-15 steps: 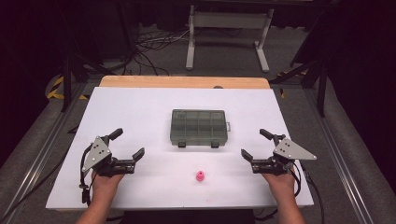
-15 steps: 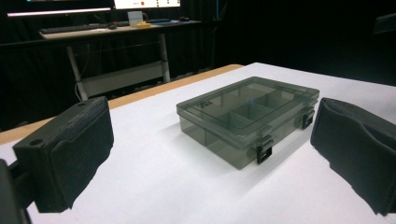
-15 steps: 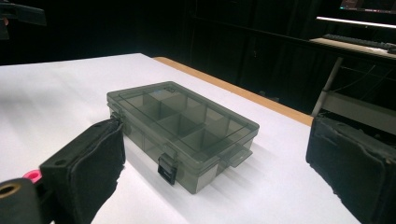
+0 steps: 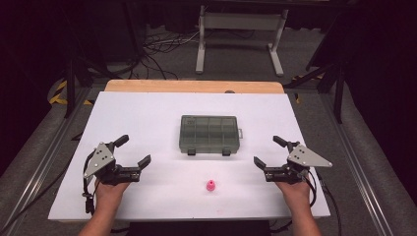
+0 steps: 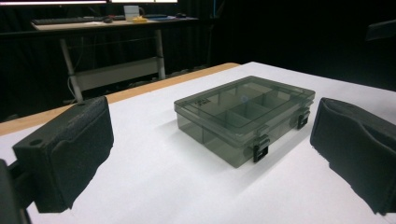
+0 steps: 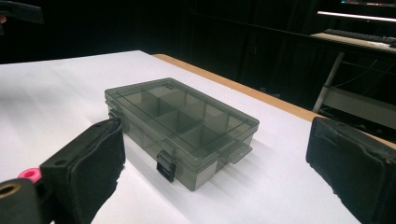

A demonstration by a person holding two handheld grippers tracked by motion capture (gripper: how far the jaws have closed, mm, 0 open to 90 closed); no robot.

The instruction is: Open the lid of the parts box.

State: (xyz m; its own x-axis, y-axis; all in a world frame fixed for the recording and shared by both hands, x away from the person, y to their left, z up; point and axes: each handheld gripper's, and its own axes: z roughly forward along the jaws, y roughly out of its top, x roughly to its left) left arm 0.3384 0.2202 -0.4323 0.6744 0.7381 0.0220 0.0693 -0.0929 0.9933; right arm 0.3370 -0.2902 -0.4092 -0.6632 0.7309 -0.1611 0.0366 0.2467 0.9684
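Nothing has moved since before: my left claw [image 4: 134, 152] and right claw [image 4: 268, 152] hang spread and empty; closed box [image 4: 209, 133] at twelve o'clock, pink piece [image 4: 210, 186] untouched.

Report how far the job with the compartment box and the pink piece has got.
Nothing looks done: the compartment box sits shut, both latches down, and the pink piece lies loose on the table. The left gripper and right gripper are open and empty. Everything remains: probably unlatching, loading, closing.
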